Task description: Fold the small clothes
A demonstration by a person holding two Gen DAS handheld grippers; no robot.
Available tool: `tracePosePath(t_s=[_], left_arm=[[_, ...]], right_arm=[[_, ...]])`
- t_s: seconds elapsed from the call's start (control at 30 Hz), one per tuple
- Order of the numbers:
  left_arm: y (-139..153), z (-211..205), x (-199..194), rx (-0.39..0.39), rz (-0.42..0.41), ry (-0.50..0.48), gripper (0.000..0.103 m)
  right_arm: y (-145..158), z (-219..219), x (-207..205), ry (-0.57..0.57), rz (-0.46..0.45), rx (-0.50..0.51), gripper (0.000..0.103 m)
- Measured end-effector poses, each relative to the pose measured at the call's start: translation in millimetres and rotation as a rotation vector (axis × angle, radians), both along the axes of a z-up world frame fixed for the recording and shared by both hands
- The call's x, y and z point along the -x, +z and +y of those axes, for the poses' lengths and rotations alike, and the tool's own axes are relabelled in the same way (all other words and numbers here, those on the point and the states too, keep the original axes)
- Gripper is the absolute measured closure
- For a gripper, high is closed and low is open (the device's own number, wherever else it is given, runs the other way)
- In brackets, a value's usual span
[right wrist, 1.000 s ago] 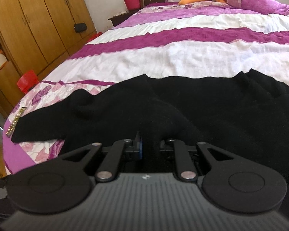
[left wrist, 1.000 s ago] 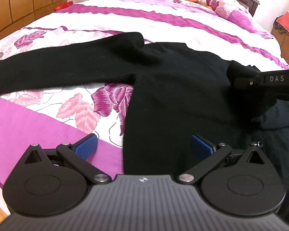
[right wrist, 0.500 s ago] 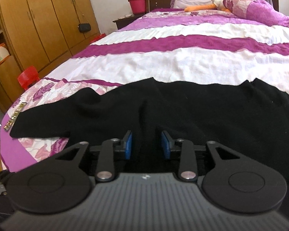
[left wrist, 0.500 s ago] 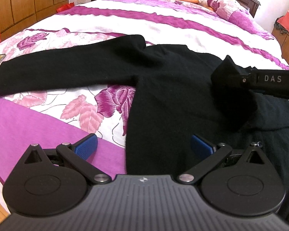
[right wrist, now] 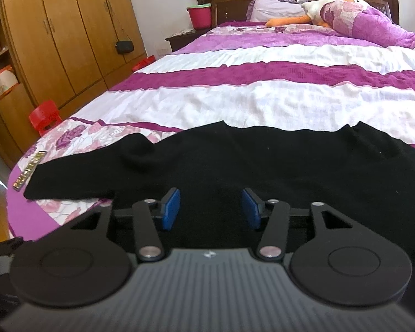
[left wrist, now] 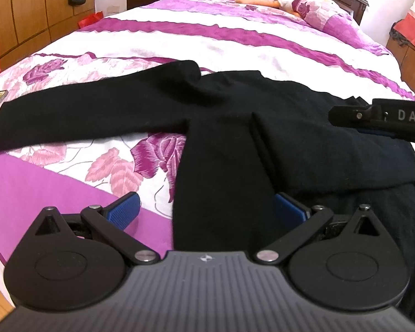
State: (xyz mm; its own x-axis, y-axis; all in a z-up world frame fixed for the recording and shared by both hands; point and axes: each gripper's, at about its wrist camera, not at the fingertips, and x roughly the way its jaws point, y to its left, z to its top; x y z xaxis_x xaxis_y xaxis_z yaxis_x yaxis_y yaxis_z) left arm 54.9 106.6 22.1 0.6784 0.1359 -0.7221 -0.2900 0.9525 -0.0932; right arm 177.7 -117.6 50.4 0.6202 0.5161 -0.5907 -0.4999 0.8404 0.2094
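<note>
Left gripper [left wrist: 206, 211]: jaws spread wide, holding nothing, straddling the near hem of the black sweater [left wrist: 221, 144]. Right gripper [right wrist: 210, 207]: jaws parted, empty, above the garment. Sweater lies flat on the bed [right wrist: 262, 96]; one sleeve [left wrist: 91, 116] extends left, the other is folded across the body. Beyond, a plush toy [right wrist: 312, 13] rests near the headboard

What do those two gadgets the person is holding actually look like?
Both are matte black plastic. The left gripper and right gripper each have a ribbed grey body, two round discs, angled link arms with silver pivot pins, and fingers tipped with ribbed blue pads. Seen side-on, the right one carries white letters "DAS". No cables or sleeves are visible.
</note>
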Motion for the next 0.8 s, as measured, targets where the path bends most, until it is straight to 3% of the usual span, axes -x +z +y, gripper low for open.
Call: tracePosePath(t_s=[0.8], left_arm=[[16.6,-34.8,-56.6,-0.075,-0.023,-0.071,0.0]], right_arm=[[-12.5,-67.9,-19.5,-0.128,0.016,0.019,0.051]])
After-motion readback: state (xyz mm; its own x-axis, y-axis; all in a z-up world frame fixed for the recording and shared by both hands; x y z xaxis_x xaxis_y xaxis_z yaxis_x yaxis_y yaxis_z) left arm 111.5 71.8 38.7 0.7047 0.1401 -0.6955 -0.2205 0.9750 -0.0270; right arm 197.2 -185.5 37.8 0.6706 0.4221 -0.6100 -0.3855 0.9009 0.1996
